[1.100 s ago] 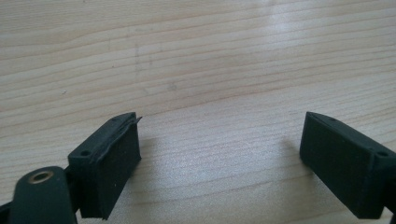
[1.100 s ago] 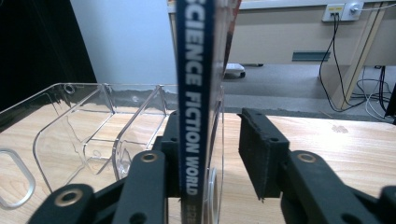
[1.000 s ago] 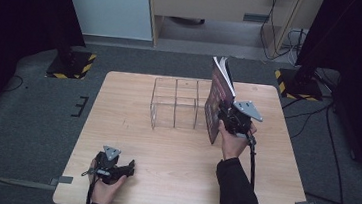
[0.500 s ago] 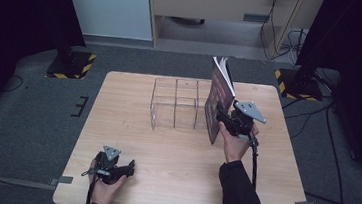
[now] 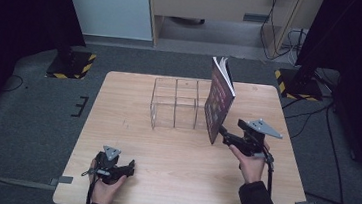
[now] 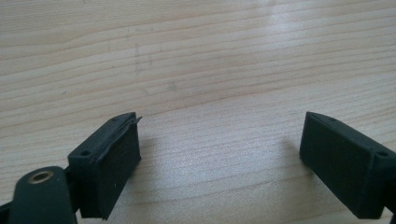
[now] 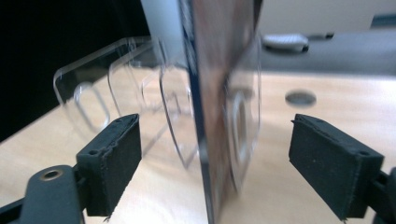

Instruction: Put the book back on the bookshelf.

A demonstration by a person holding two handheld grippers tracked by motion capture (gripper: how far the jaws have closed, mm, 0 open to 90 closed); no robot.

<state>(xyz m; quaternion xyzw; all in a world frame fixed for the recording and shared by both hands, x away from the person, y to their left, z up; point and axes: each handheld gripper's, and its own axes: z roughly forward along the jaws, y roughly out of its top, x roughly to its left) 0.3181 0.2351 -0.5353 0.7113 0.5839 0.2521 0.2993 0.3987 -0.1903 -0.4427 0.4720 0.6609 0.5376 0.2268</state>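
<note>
Right gripper [image 5: 222, 132] open beside book [image 5: 219, 99], clear rack [image 5: 176, 104] behind.

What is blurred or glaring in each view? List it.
Right gripper view: the book and clear rack are smeared and soft. Left gripper view: sharp wood grain on the table, pale glare at the top. High view: dim, dark surroundings, all fairly sharp.

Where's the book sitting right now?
In the high view the book stands upright in the right-hand end slot of the clear rack, right of table centre, just ahead of the open right gripper.
</note>
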